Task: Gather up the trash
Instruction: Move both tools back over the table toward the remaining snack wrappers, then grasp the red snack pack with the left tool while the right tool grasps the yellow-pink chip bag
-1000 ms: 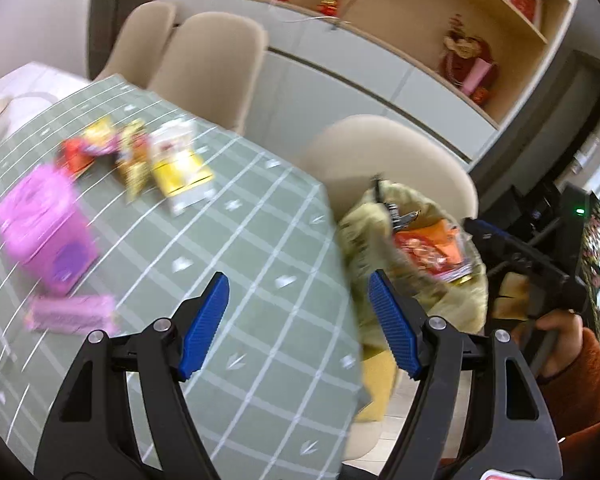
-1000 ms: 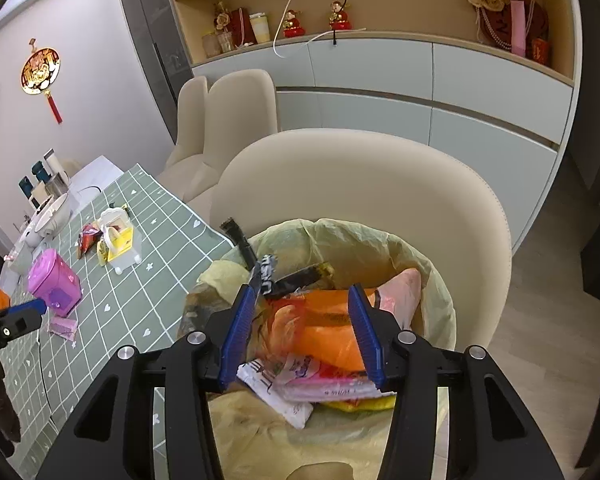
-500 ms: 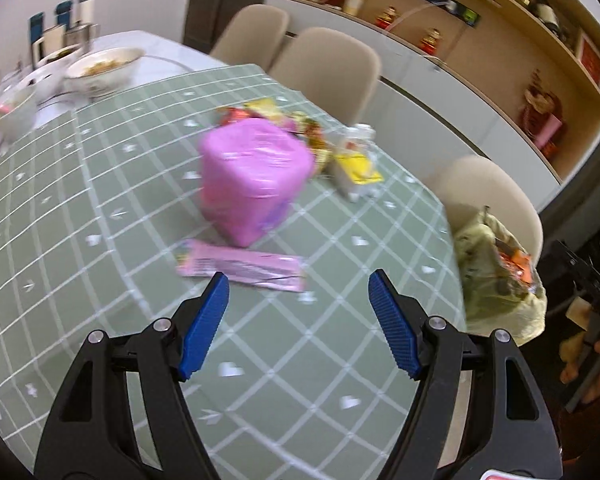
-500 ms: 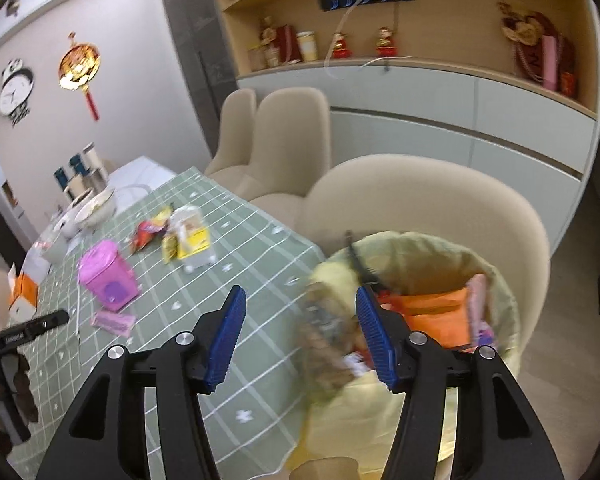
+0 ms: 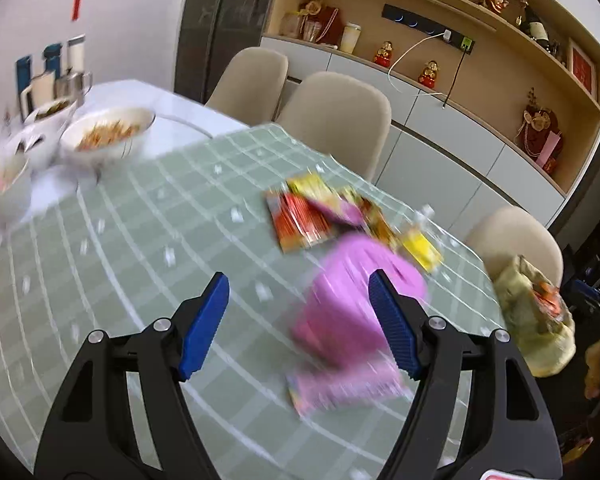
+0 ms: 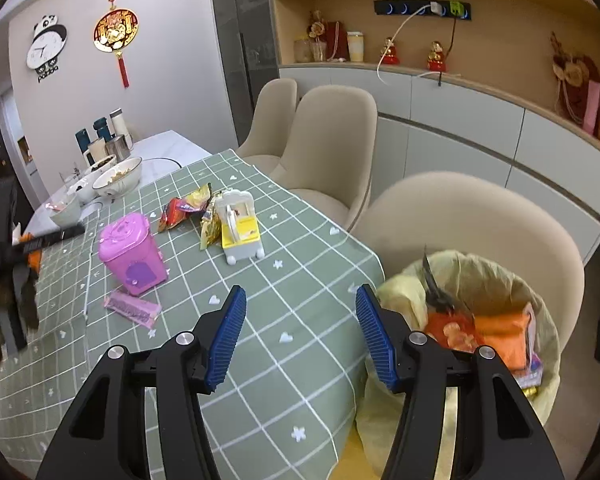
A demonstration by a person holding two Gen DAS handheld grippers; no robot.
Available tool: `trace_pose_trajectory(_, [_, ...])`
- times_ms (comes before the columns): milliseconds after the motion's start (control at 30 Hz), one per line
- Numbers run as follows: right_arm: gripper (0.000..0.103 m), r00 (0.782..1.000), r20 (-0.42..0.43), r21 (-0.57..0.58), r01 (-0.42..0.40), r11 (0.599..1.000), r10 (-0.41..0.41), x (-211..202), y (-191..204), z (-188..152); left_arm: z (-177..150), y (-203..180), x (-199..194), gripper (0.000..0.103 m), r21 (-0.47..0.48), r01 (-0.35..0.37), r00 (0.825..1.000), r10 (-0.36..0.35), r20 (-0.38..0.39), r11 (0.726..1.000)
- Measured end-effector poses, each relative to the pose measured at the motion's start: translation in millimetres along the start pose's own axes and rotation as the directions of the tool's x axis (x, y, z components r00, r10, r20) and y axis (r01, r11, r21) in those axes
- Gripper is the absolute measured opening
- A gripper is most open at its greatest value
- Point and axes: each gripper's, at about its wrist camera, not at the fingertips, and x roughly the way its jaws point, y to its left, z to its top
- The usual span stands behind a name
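Both claws, left claw (image 5: 298, 322) and right claw (image 6: 298, 334), swung from trash bag (image 6: 496, 320) tableward, gaping, empty.

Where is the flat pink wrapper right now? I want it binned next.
In the right wrist view the flat pink wrapper lies on the green checked tablecloth, left of centre, just in front of the pink toy bin.

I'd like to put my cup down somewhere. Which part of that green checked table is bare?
Bare cloth lies in the near stretch between the flat pink packet and the table edge by the trash bag, under the open right gripper. Crowded: the middle, where the pink box, snack wrappers and yellow toy cluster; bowls fill the far end.
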Motion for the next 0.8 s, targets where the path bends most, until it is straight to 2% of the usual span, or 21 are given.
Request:
trace_pose_trajectory(100, [0.054, 1.0, -0.021, -0.001, 0.019, 1.0, -0.019, 20.3, 4.7, 6.5, 29.8, 16.6, 42.6, 0.066, -0.01, 0.039, 0.998, -0.039, -0.055, 0.999])
trace_pose_trajectory(167, [0.054, 0.999, -0.035, 0.015, 0.028, 1.0, -0.027, 36.1, 5.2, 9.3, 42.3, 23.0, 73.2, 0.063, -0.024, 0.071, 0.991, -0.073, -0.112, 0.997])
trace_pose_trajectory(267, [0.054, 0.998, -0.048, 0.034, 0.035, 0.999, -0.033, 58.3, 6.1, 12.1, 57.9, 21.9, 118.4, 0.062, -0.014, 0.091, 0.983, -0.092, -0.159, 0.996])
trace_pose_trajectory(333, [0.054, 0.998, -0.048, 0.037, 0.041, 0.999, -0.039, 71.7, 7.9, 14.5, 62.6, 16.9, 145.6, 0.062, 0.016, 0.093, 0.976, -0.088, -0.201, 0.996])
trace_pose_trajectory(400, [0.054, 0.998, -0.05, 0.028, 0.046, 0.999, -0.045, 86.0, 12.9, 17.1, 64.8, 9.9, 174.1, 0.062, 0.065, 0.063, 0.967, -0.044, -0.252, 0.996])
trace_pose_trajectory(433, [0.054, 0.998, -0.052, 0.025, 0.043, 0.999, -0.042, 92.9, 15.2, 18.9, 63.7, 8.9, 181.9, 0.056, 0.08, 0.05, 0.963, -0.027, -0.269, 0.996])
trace_pose_trajectory(467, [0.054, 0.998, -0.054, 0.023, 0.037, 0.999, -0.036, 97.6, 17.0, 20.9, 62.8, 7.0, 191.2, 0.043, 0.093, 0.029, 0.956, 0.0, -0.293, 0.995])
trace_pose_trajectory(500, [0.054, 0.998, -0.059, 0.019, 0.022, 1.0, -0.021, 105.0, 20.7, 24.5, 62.0, 6.8, 194.4, 0.033, 0.092, 0.022, 0.953, 0.006, -0.302, 0.996])
trace_pose_trajectory(533, [0.054, 0.998, -0.059, 0.012, 0.01, 1.0, -0.009, 110.0, 24.0, 27.3, 61.6, 7.8, 192.3, 0.024, 0.08, 0.02, 0.958, 0.004, -0.288, 0.997])
trace_pose_trajectory(567, [0.054, 0.998, -0.056, -0.003, -0.005, 1.0, 0.004, 116.2, 29.5, 32.3, 61.8, 9.2, 188.6, 0.009, 0.072, 0.018, 0.962, 0.002, -0.273, 0.997])
trace_pose_trajectory(600, [0.054, 0.999, -0.051, -0.017, -0.014, 1.0, 0.014, 121.0, 34.7, 37.1, 61.0, 11.0, 181.0, 0.005, 0.055, 0.009, 0.966, 0.006, -0.258, 0.998])
trace_pose_trajectory(700, [0.054, 0.998, -0.039, -0.038, -0.057, 0.998, 0.055, 134.4, 48.5, 52.3, 56.5, 20.4, 158.7, 0.004, -0.008, 0.016, 0.968, -0.018, -0.249, 1.0])
trace_pose_trajectory(800, [0.054, 0.995, -0.034, -0.052, -0.1, 0.994, 0.099, 150.6, 67.5, 71.6, 51.3, 29.0, 130.9, 0.004, -0.008, -0.012, 0.976, 0.01, -0.22, 1.0])
